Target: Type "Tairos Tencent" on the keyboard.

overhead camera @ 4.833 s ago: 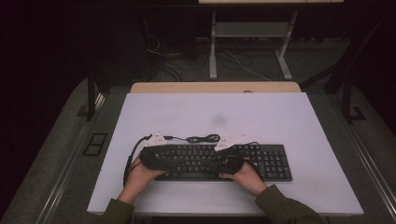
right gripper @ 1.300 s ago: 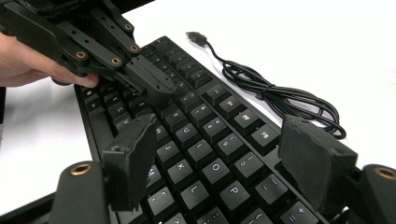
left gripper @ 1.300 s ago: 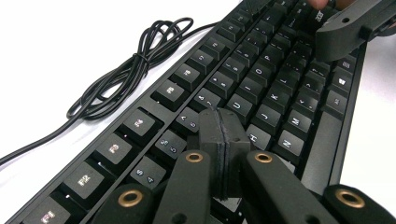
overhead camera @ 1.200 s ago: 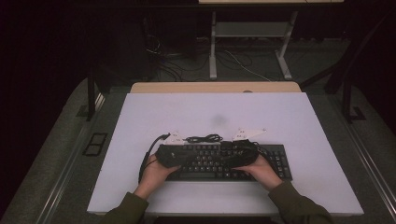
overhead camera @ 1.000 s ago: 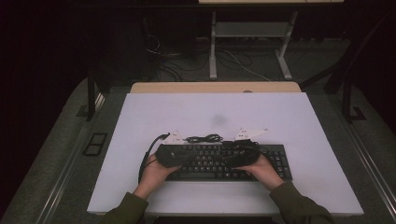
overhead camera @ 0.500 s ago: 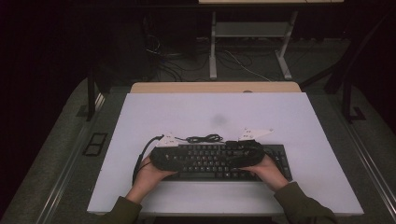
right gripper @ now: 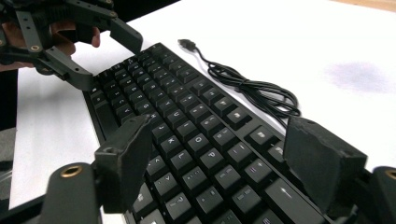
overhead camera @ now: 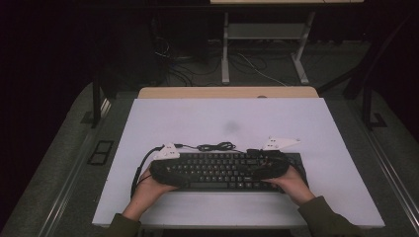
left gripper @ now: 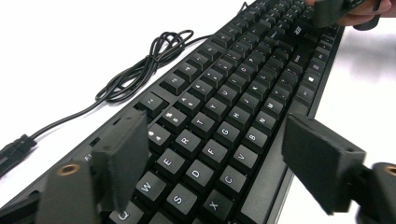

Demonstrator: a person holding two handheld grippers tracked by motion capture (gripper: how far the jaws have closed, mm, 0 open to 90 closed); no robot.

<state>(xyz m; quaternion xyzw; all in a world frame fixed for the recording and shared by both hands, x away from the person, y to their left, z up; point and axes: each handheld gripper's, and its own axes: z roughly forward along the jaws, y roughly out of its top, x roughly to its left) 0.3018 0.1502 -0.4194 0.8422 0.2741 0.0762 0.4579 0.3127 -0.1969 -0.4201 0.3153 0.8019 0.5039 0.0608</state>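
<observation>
Biggest thing here is the white table point(overhead camera: 316, 128), with a dark floor round it and a second table frame point(overhead camera: 262, 44) further back. On the near half of the white one lies a black keyboard point(overhead camera: 217, 170), long side running across, flat on the surface. No boxes, trays or other containers on the table, so nothing's sitting inside anything.

The left tool point(left gripper: 219, 172) is at the keyboard's left end, over the Q/W/E/S keys. Its jaws stand wide, one on each long edge of the board, and have just been opening; the keyboard sits between them, but the pads don't press on it. The right tool point(right gripper: 219, 168) is at the other end, jaws spread wide too, with the key rows running between them and no squeeze that I can see. A hand point(overhead camera: 148, 190) is behind each one.

Smallest bit: the keyboard's black cable point(overhead camera: 215, 146), loosely coiled on the table just behind the board, plug end point(right gripper: 186, 43) lying free.
</observation>
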